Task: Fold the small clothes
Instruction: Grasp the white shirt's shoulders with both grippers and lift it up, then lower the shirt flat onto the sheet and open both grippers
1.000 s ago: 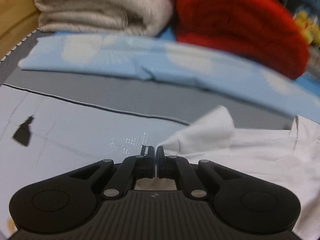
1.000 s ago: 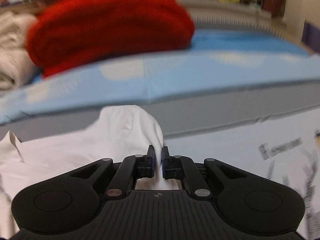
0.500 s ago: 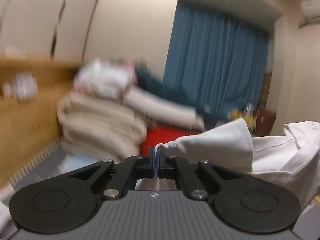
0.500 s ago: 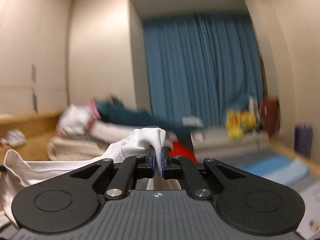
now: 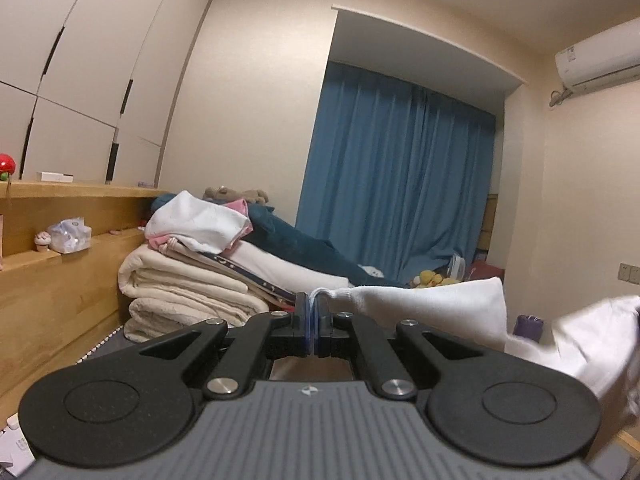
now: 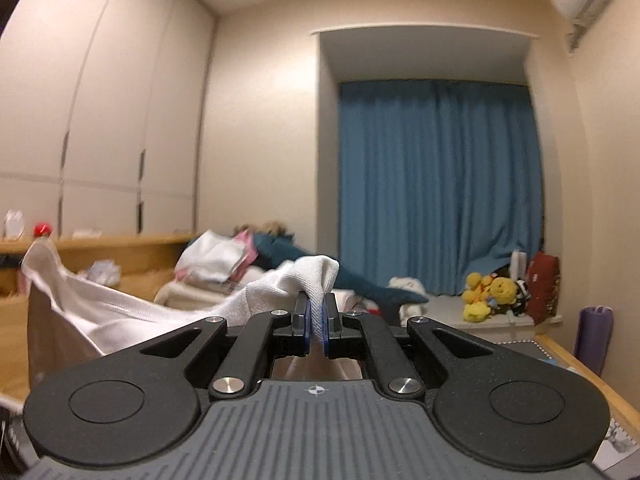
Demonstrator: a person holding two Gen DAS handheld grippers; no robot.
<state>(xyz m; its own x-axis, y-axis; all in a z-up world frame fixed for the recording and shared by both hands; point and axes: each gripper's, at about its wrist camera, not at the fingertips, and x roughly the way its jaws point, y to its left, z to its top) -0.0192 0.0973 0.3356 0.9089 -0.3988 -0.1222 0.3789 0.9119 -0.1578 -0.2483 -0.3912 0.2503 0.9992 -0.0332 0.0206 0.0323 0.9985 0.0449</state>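
A small white shirt (image 5: 440, 308) hangs in the air between my two grippers. My left gripper (image 5: 313, 312) is shut on one corner of it, and the cloth runs off to the right. My right gripper (image 6: 316, 316) is shut on another corner of the white shirt (image 6: 132, 312), and the cloth stretches off to the left, with a raised collar edge at far left. Both grippers are lifted and point level across the room. The lower part of the shirt is hidden below the grippers.
A pile of folded blankets and clothes (image 5: 188, 280) lies ahead on the left against a wooden ledge (image 5: 60, 276). A blue curtain (image 6: 436, 184) hangs at the back. Yellow plush toys (image 6: 488, 292) sit at the right. A purple roll (image 6: 592, 336) stands at far right.
Both grippers rose from the mat and tilted up, lifting the white shirt off the surface. The views went from the mat and red blanket to the room. Both stayed shut.
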